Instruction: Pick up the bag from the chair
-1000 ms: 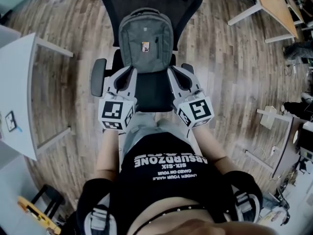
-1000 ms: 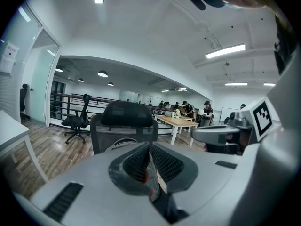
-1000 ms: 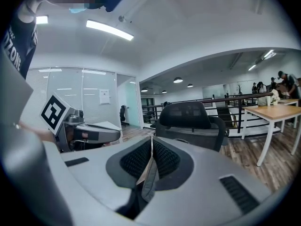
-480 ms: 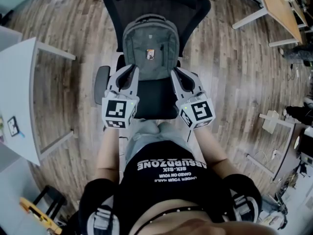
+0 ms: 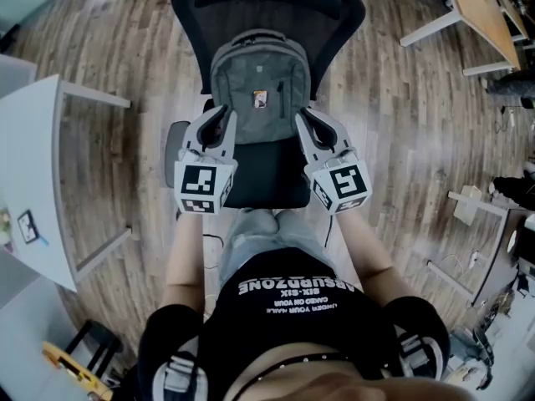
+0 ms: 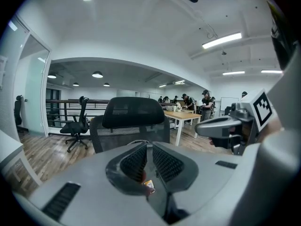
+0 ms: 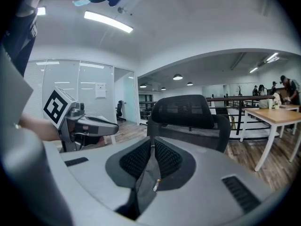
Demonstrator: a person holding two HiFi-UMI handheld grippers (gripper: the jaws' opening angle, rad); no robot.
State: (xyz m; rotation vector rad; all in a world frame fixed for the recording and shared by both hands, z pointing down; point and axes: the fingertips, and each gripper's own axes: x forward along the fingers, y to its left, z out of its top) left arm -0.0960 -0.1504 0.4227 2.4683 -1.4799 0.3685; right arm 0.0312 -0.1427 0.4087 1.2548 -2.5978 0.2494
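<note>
Jaws closed and empty, the left gripper (image 5: pixel 221 114) and right gripper (image 5: pixel 304 117) flank the grey fabric backpack (image 5: pixel 260 78) propped at the back edge of the seat of the black mesh office chair (image 5: pixel 266 186), so arriving unopened could merely topple it.

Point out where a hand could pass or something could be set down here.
Free: the seat front, between left gripper and right gripper, in front of the bag; the floor right of the chair, and left of it up to the table. Crowded: the bag's two flanks, where the grippers sit.
</note>
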